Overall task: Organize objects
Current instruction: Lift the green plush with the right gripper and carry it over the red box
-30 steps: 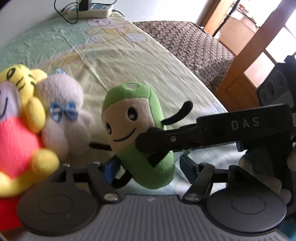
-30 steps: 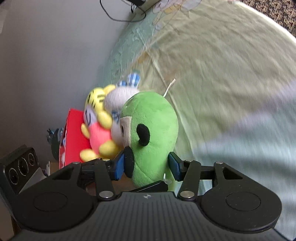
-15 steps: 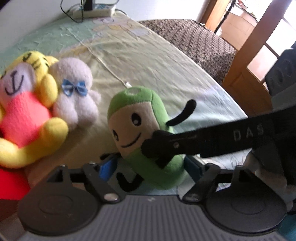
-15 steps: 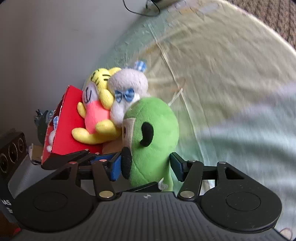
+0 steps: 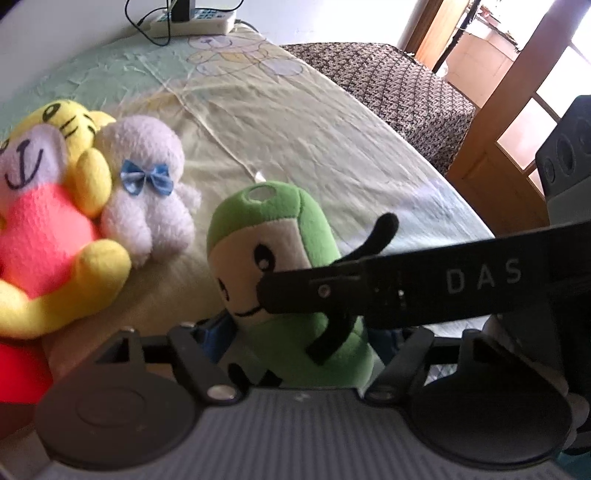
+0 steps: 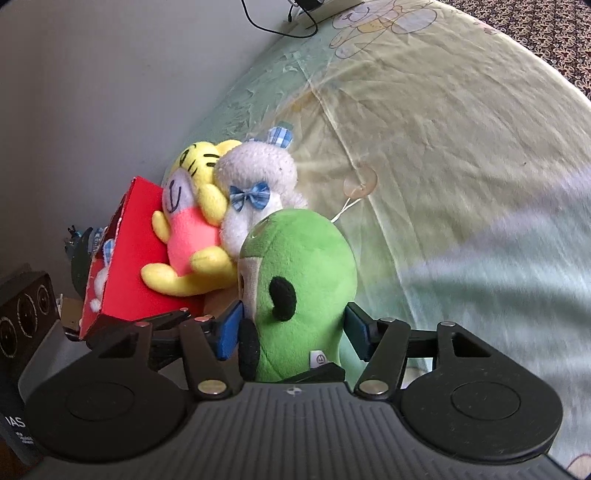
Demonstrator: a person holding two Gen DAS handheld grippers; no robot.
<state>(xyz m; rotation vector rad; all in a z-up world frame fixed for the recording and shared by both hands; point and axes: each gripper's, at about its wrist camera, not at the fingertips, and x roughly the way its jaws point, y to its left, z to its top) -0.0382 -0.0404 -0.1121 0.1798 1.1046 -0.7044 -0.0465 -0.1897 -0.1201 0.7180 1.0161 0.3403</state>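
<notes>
A green plush toy (image 5: 314,236) with a cream smiling face stands upright on the pale bedsheet, just right of a white plush with a blue bow (image 5: 147,192). It sits between the fingers of both grippers. My left gripper (image 5: 299,336) is closing on its lower body, pads against its sides. In the right wrist view my right gripper (image 6: 293,328) is open, its pads standing just off the green plush toy (image 6: 306,266). One right finger (image 5: 332,291) crosses the toy's face in the left wrist view.
A yellow plush with a pink belly (image 6: 188,229) leans on a red box (image 6: 129,269) at the bed's left edge, by the wall. A power strip (image 5: 192,22) lies at the bed's far end. A brown patterned cover (image 5: 391,85) and a wooden door (image 5: 509,96) are to the right.
The right jaws have spread wider off the green toy. The toy now sits lower and deeper between the left fingers, and the other plush toys appear farther from the left gripper.
</notes>
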